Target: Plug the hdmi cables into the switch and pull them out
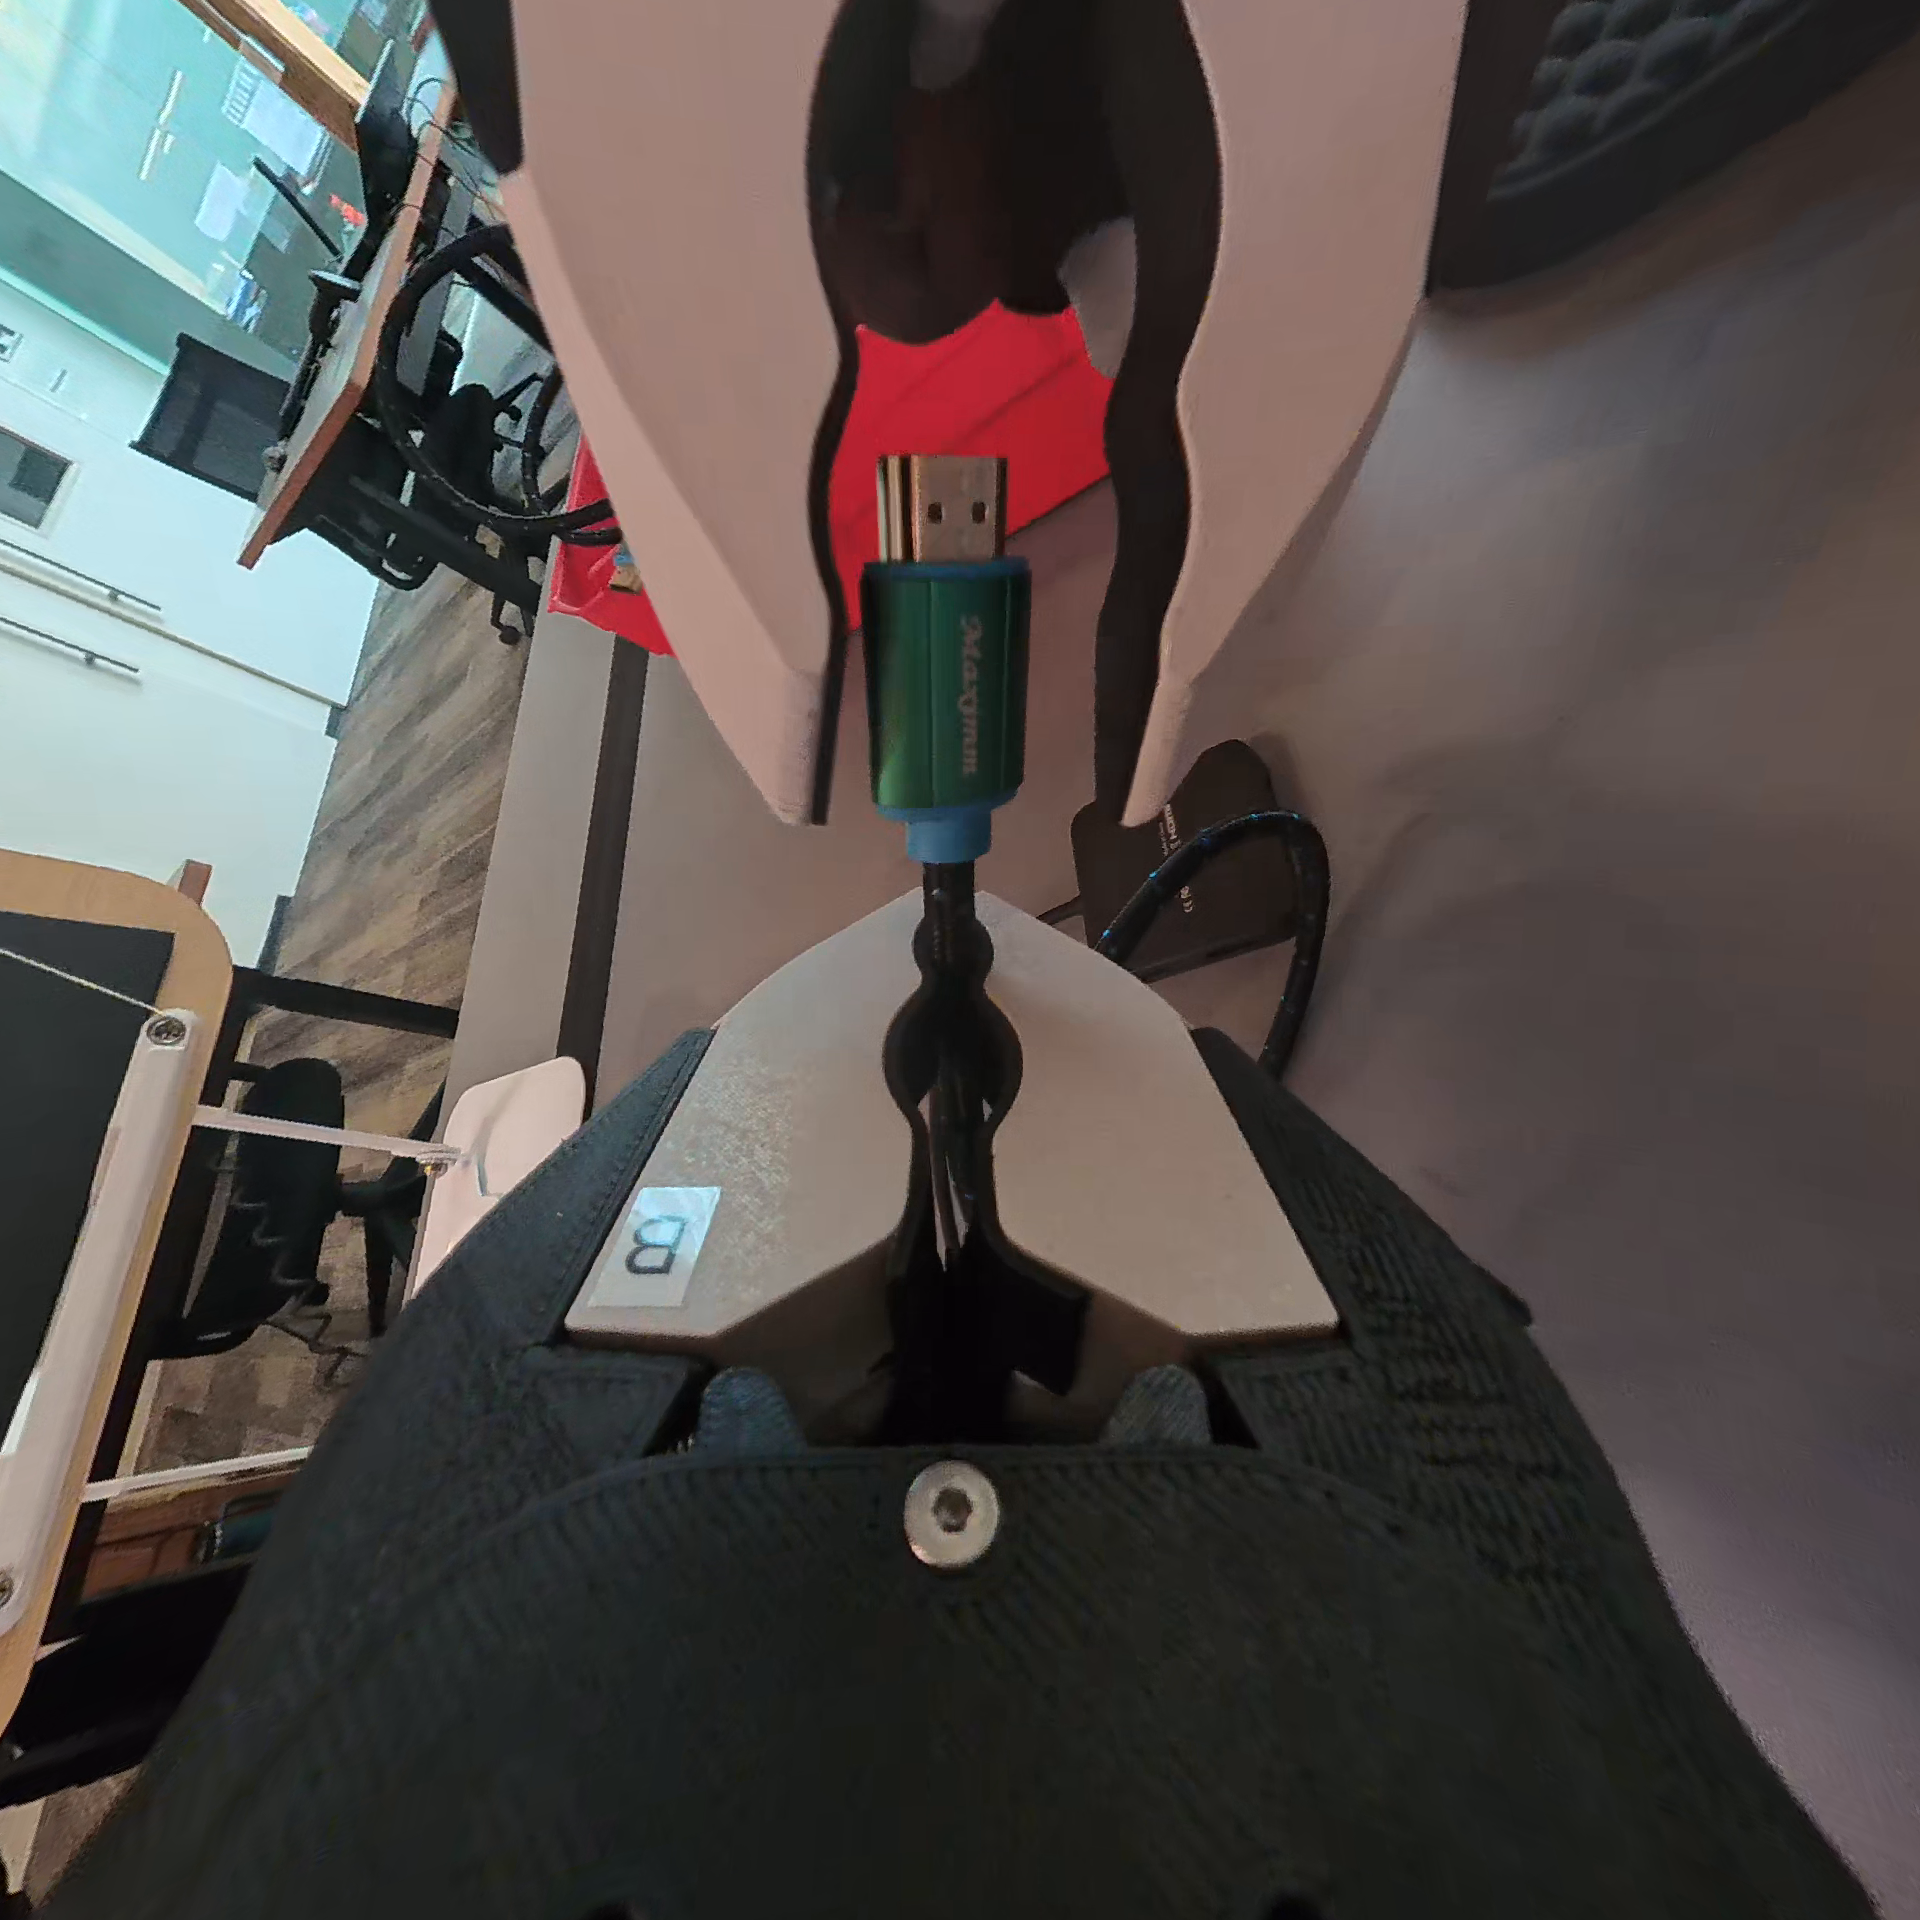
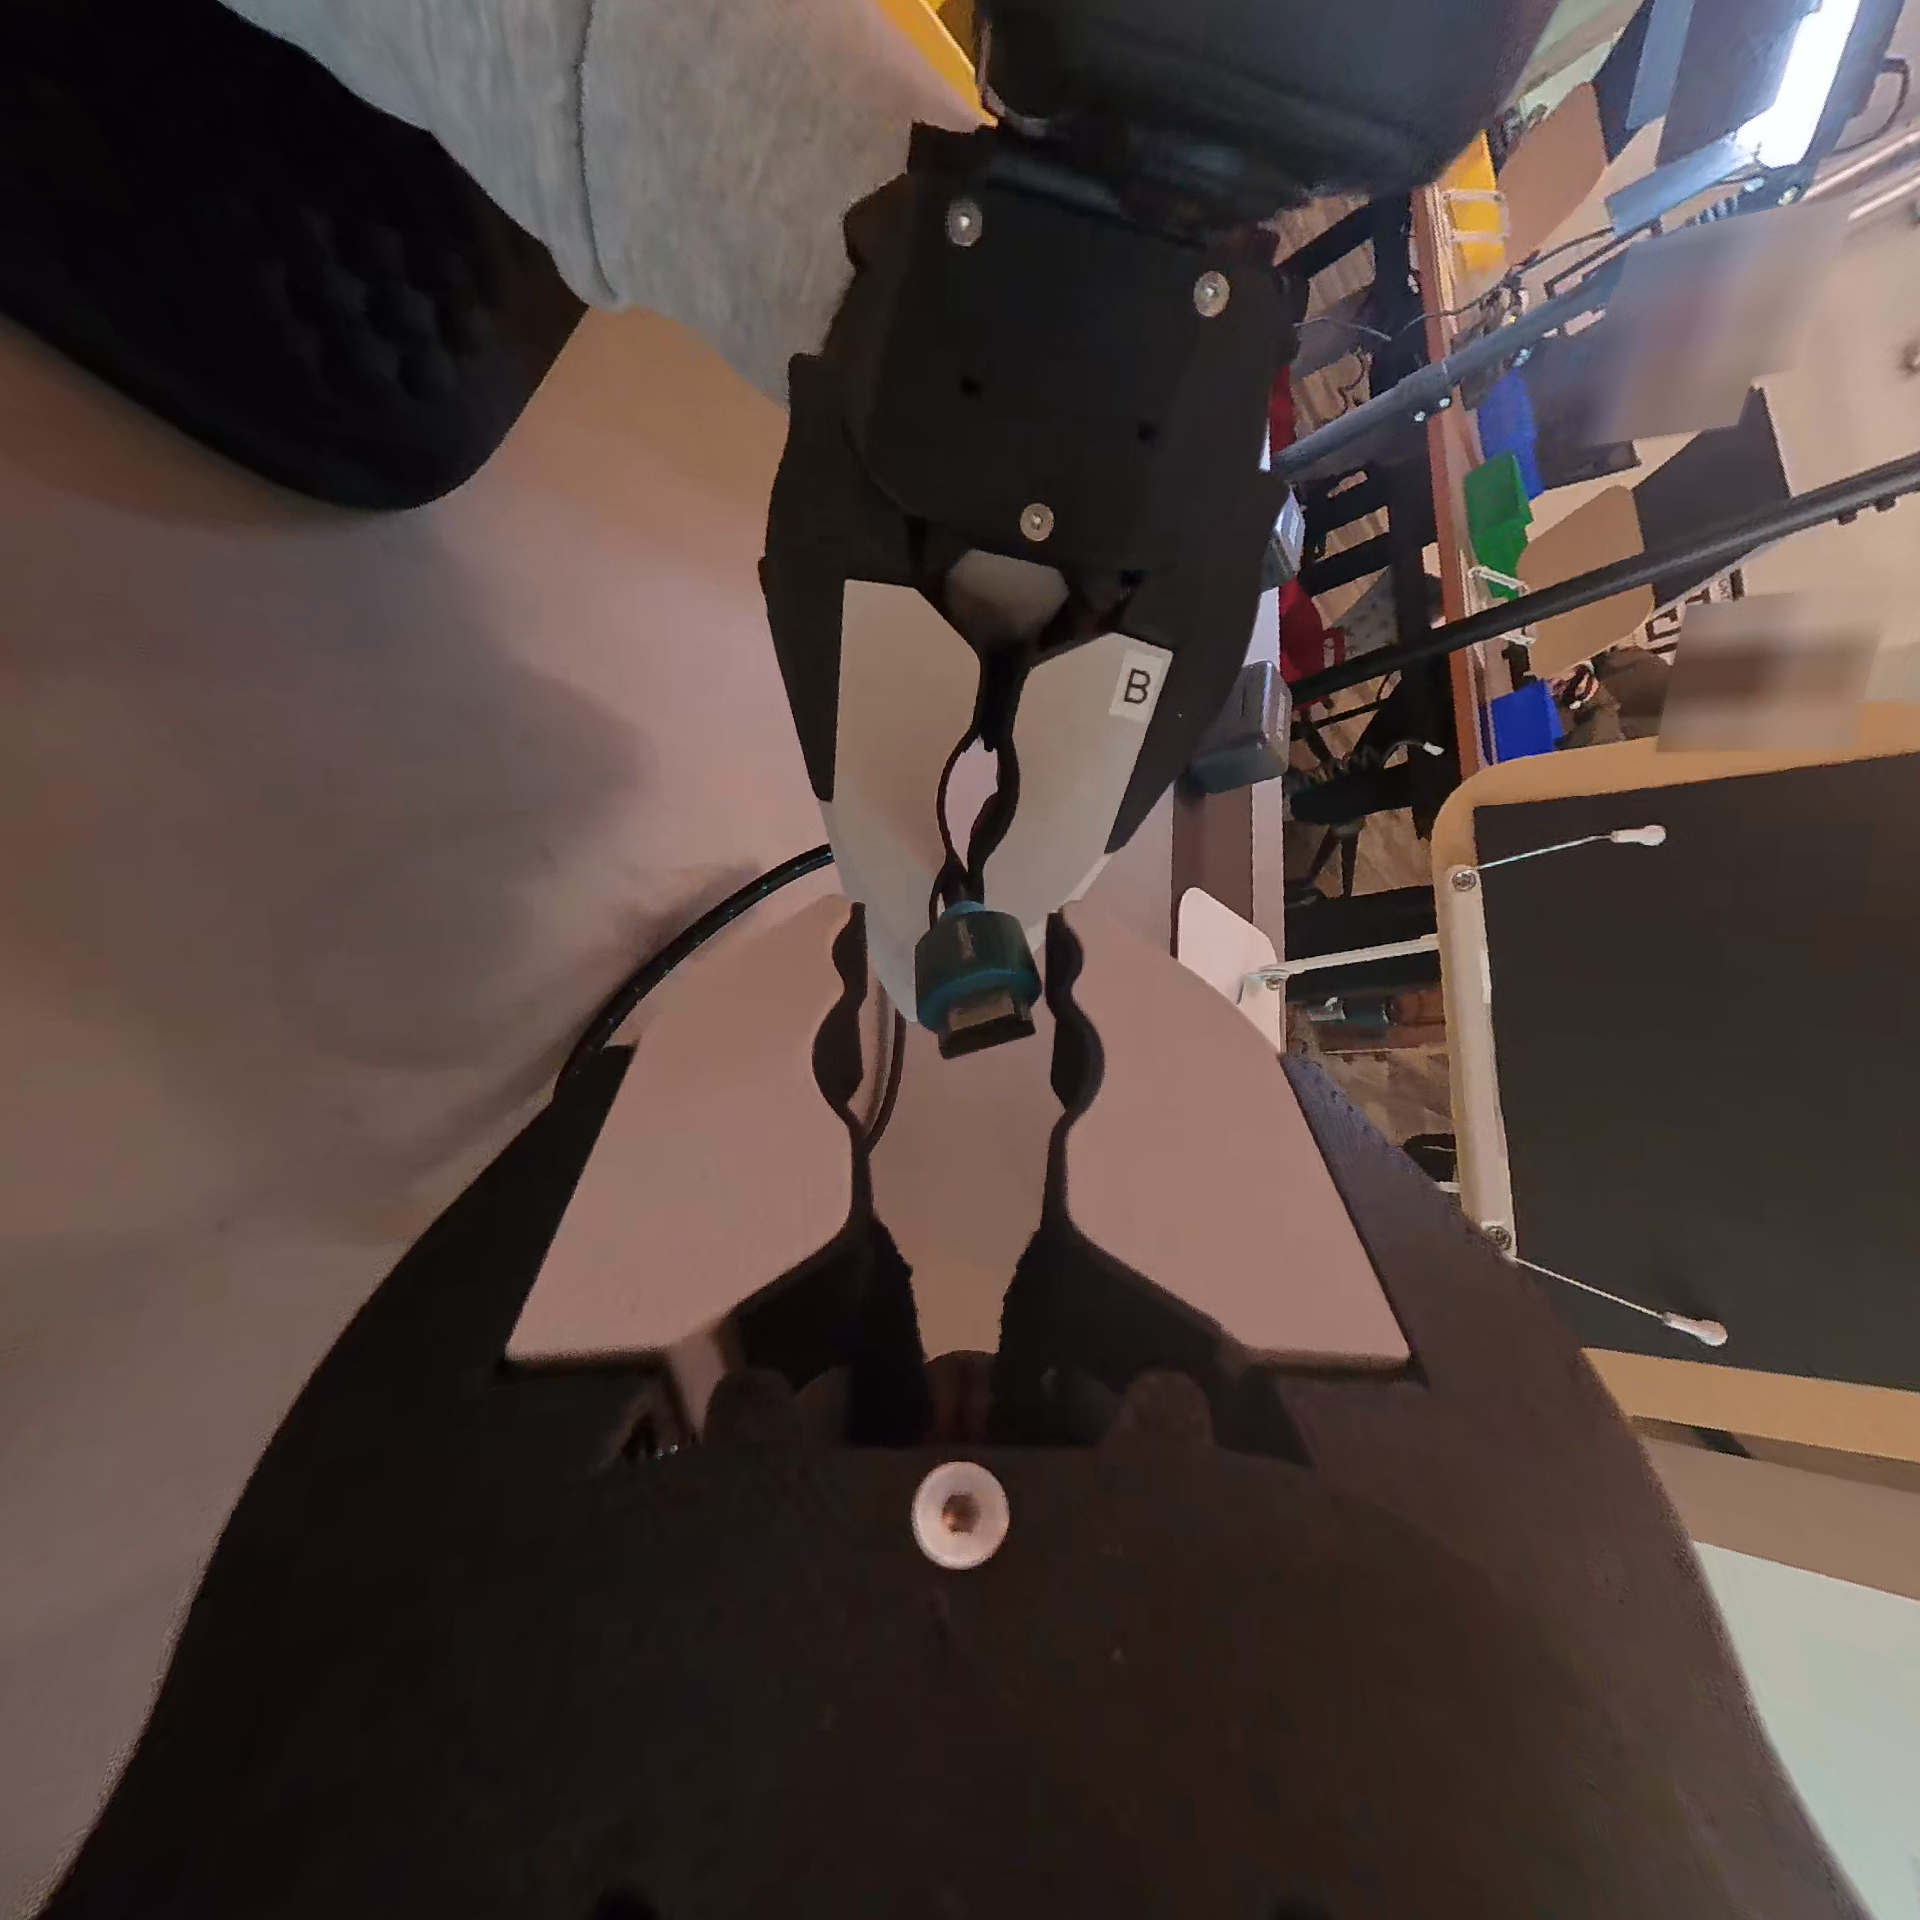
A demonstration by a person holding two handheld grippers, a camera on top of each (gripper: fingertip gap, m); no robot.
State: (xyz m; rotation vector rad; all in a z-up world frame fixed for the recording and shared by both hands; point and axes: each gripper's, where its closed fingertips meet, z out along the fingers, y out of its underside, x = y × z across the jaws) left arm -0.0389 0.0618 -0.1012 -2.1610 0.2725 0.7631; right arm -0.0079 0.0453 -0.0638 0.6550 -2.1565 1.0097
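Note:
My left gripper (image 1: 951,920) is shut on a black braided HDMI cable (image 1: 1299,914) just behind its plug. The green-shelled plug (image 1: 945,686) with a gold tip sticks out forward beyond my fingertips. My right gripper (image 1: 971,810) comes in from the opposite side, open, with its fingers either side of the plug; one finger (image 1: 790,665) is at the shell, contact unclear. In the right wrist view the right gripper (image 2: 956,935) is open around the plug (image 2: 977,977), which the left gripper (image 2: 971,904) holds. The black switch (image 1: 1216,862) lies on the table beyond, partly hidden.
A red bin (image 1: 966,405) sits behind the right gripper. A black textured pad (image 2: 260,312) lies on the pale table (image 2: 312,831). A person's grey sleeve (image 2: 707,156) is above the left gripper. Desks, chairs and coloured bins stand beyond the table edge.

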